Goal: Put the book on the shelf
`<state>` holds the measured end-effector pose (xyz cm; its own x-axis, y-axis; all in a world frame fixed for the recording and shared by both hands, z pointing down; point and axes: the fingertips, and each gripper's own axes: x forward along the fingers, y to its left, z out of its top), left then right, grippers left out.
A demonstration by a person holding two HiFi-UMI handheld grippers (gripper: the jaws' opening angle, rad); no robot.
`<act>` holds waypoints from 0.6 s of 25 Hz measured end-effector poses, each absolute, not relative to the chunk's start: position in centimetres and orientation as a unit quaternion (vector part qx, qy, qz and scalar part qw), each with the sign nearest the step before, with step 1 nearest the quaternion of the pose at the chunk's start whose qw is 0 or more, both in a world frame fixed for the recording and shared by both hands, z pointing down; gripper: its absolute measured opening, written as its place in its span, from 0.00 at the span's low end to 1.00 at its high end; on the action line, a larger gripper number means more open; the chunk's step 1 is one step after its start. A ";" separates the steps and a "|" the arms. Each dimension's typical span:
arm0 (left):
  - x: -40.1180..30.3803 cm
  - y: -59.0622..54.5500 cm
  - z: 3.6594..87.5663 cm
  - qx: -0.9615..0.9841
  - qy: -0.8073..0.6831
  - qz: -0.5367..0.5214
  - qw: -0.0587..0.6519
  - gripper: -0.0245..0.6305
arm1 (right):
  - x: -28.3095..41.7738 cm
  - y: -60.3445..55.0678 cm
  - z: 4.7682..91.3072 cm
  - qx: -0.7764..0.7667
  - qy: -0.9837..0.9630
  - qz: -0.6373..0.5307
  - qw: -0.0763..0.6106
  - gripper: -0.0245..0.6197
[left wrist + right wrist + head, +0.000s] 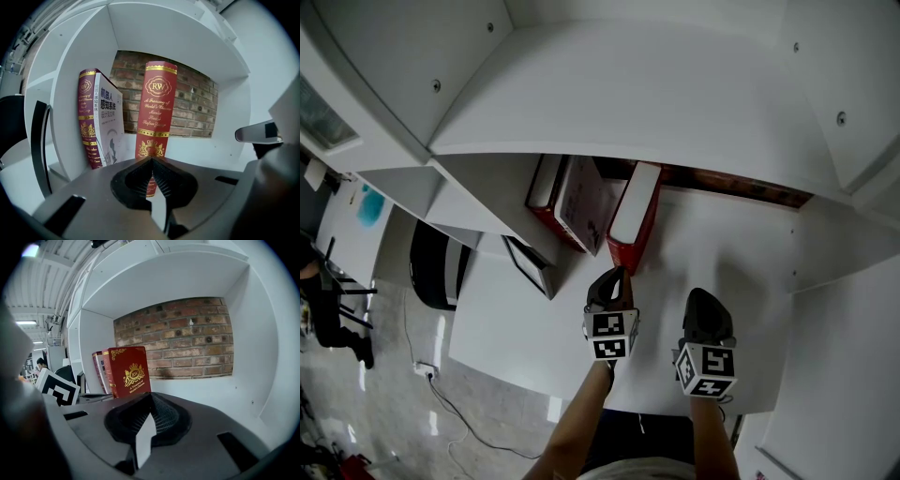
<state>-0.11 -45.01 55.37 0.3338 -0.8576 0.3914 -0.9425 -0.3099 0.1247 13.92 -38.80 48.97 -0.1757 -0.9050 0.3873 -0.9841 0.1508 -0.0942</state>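
Observation:
A red book with gold print (pixel 635 217) (pixel 155 117) (pixel 127 371) stands upright on the white shelf board (pixel 731 244), its spine towards me. Left of it a maroon-spined book with a white cover (pixel 581 202) (pixel 99 123) leans against the compartment's side wall. My left gripper (pixel 617 275) (pixel 151 160) is shut with nothing between its jaws, its tips right in front of the lower spine of the red book; whether they touch it I cannot tell. My right gripper (pixel 704 300) (pixel 150 395) hovers over the bare board to the right, shut and empty.
A brick wall (pixel 197 108) backs the compartment, and a white shelf (pixel 675 103) roofs it. A dark flat panel (pixel 530 265) stands at the shelf's left end. Beyond it are a black chair (pixel 436 262) and a cable on the floor (pixel 441 389).

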 end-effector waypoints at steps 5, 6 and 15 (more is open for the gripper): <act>0.4 -45.5 55.4 0.801 -0.560 0.124 0.171 0.06 | 14.3 -38.8 49.1 0.635 -0.745 0.166 0.121 0.06; 0.6 -45.6 55.4 0.802 -0.559 0.124 0.171 0.06 | 14.4 -38.8 49.1 0.636 -0.744 0.166 0.121 0.06; 2.1 -47.1 55.4 0.809 -0.548 0.125 0.172 0.06 | 15.3 -38.9 49.5 0.644 -0.736 0.171 0.120 0.06</act>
